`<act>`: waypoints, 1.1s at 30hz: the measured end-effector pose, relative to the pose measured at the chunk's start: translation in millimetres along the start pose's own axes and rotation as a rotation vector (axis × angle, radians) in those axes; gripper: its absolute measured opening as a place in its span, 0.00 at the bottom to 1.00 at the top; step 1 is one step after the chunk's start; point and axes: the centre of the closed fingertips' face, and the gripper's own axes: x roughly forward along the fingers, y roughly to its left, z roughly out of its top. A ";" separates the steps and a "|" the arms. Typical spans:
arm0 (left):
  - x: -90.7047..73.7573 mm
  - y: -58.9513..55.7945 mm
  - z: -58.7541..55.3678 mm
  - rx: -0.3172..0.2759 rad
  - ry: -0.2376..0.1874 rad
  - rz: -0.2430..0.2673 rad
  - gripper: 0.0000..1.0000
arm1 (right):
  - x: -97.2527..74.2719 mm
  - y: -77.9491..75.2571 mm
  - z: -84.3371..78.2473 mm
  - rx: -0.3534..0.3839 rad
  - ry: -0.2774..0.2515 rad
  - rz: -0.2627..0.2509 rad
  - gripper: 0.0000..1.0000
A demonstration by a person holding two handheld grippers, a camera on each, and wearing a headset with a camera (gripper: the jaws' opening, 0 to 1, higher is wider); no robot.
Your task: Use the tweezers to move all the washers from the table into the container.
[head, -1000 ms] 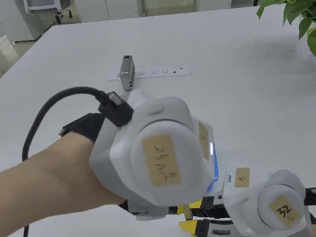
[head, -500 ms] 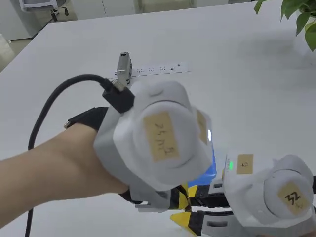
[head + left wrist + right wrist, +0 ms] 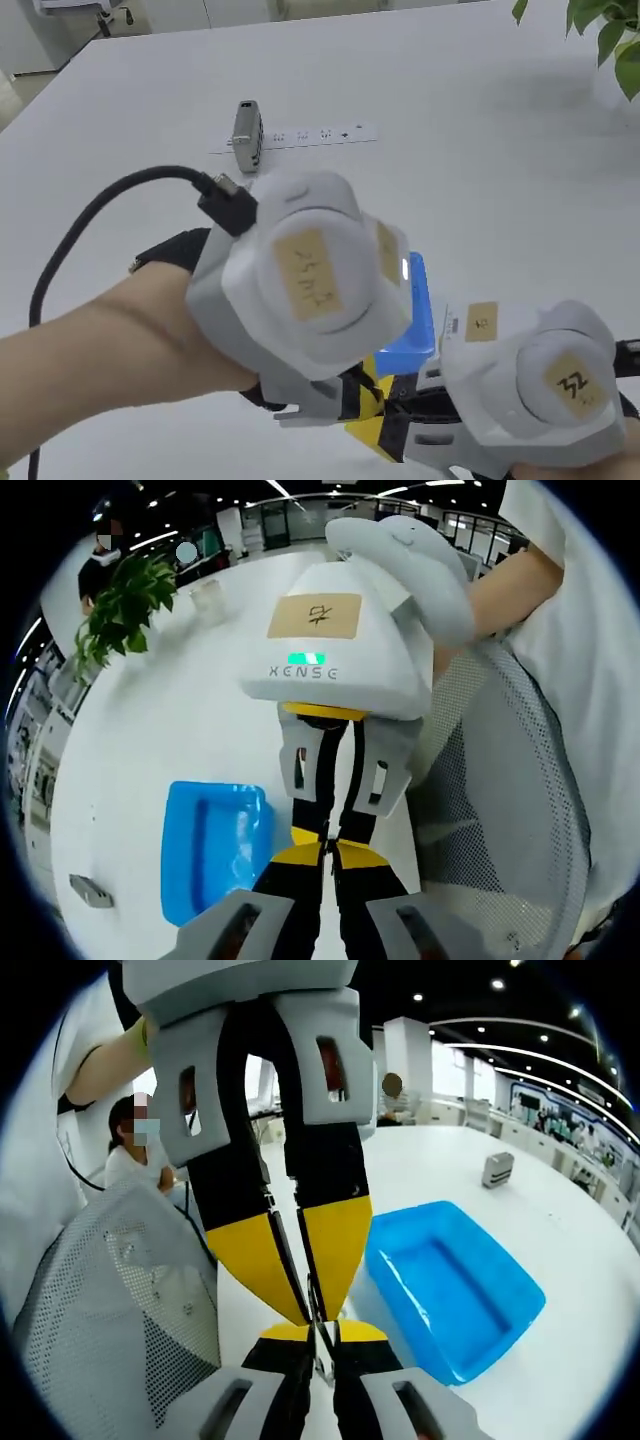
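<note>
Left gripper [image 3: 315, 1305] and right gripper [image 3: 325, 838] tip to tip, both jaw pairs closed.

The brand XENSE stands in grey letters on the white housing of the right gripper [image 3: 327, 842], at twelve o'clock in the left gripper view; just above it a tan paper label [image 3: 314, 616] bears a handwritten mark too loose to read; in the head view, at five o'clock, a tan sticker [image 3: 572, 386] on that gripper's rounded back reads 32; a smaller tan sticker [image 3: 481, 322] at its eleven o'clock and the handwritten tan label [image 3: 305, 272] on the left gripper [image 3: 378, 425] cannot be made out.
</note>
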 end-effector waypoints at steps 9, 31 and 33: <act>-15.6 6.9 -3.7 -0.176 -0.180 0.195 0.21 | -4.3 -6.5 -0.4 0.070 -0.055 -0.020 0.02; -75.9 -9.3 -63.5 -0.682 -0.594 0.631 0.50 | -28.7 -22.6 14.0 0.375 -0.214 -0.027 0.01; -80.6 -8.8 -67.0 -0.662 -0.597 0.677 0.50 | -31.8 -23.9 16.8 0.387 -0.224 -0.031 0.01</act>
